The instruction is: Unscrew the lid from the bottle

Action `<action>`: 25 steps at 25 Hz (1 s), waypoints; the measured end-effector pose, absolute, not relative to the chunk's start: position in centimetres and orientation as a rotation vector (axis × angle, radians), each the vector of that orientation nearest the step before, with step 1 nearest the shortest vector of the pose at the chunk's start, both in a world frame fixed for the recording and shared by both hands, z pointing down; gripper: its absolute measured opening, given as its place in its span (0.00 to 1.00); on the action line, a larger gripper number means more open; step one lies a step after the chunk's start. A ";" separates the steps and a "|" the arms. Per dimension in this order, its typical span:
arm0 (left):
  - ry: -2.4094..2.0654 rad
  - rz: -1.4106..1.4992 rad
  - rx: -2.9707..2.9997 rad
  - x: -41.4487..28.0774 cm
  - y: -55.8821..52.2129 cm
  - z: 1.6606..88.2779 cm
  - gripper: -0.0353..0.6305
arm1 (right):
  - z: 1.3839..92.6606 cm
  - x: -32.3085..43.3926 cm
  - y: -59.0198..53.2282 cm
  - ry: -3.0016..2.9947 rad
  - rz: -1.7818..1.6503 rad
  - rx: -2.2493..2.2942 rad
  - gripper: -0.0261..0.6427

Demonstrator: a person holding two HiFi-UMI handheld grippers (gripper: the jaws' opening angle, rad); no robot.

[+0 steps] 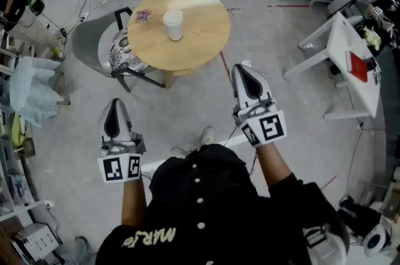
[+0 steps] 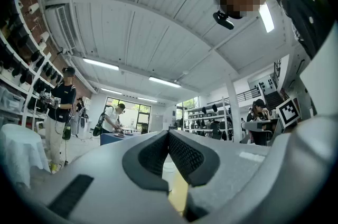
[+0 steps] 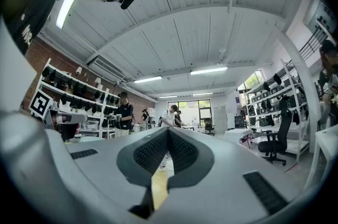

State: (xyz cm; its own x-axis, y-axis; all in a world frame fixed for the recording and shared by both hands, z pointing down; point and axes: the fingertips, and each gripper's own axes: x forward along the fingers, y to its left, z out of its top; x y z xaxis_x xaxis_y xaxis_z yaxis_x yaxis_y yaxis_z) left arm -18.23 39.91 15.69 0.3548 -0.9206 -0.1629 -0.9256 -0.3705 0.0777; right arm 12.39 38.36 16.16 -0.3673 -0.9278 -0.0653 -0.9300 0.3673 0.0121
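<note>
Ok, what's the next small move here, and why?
Probably step toward the round wooden table and open one gripper: the white bottle stands there untouched, well ahead of the left gripper and right gripper, both shut on nothing.

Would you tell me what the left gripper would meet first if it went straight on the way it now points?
Probably the bottle on the table: it shows dead ahead, just below the tips of the shut left gripper. Height is unclear, so the gripper might pass over it.
</note>
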 end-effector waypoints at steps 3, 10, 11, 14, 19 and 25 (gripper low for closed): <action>1.743 0.271 -2.559 -17.9 39.8 15.8 0.06 | 16.1 12.5 38.1 2.563 0.075 -1.729 0.03; 1.726 0.249 -2.571 -16.9 39.7 16.2 0.06 | 15.6 13.0 38.2 2.489 0.068 -1.661 0.02; 1.735 0.253 -2.577 -17.0 39.5 16.3 0.06 | 15.7 12.8 38.0 2.491 0.060 -1.651 0.03; 1.733 0.233 -2.580 -17.1 39.1 16.7 0.06 | 16.2 12.4 37.6 2.509 0.050 -1.649 0.03; 1.671 0.229 -2.564 -16.4 38.8 16.3 0.56 | 16.4 12.1 36.9 2.555 0.059 -1.562 0.45; 1.714 0.137 -2.591 -15.2 37.7 17.4 0.59 | 16.9 13.5 35.6 2.587 0.067 -1.555 0.49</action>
State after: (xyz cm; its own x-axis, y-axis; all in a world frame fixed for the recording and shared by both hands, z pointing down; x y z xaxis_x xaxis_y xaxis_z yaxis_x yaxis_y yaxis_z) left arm -15.16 37.71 17.44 0.3886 -0.9169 -0.0911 -0.9197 -0.3920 0.0221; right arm 13.50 35.57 16.86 -0.4642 -0.8765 -0.1274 -0.8819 0.4707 -0.0251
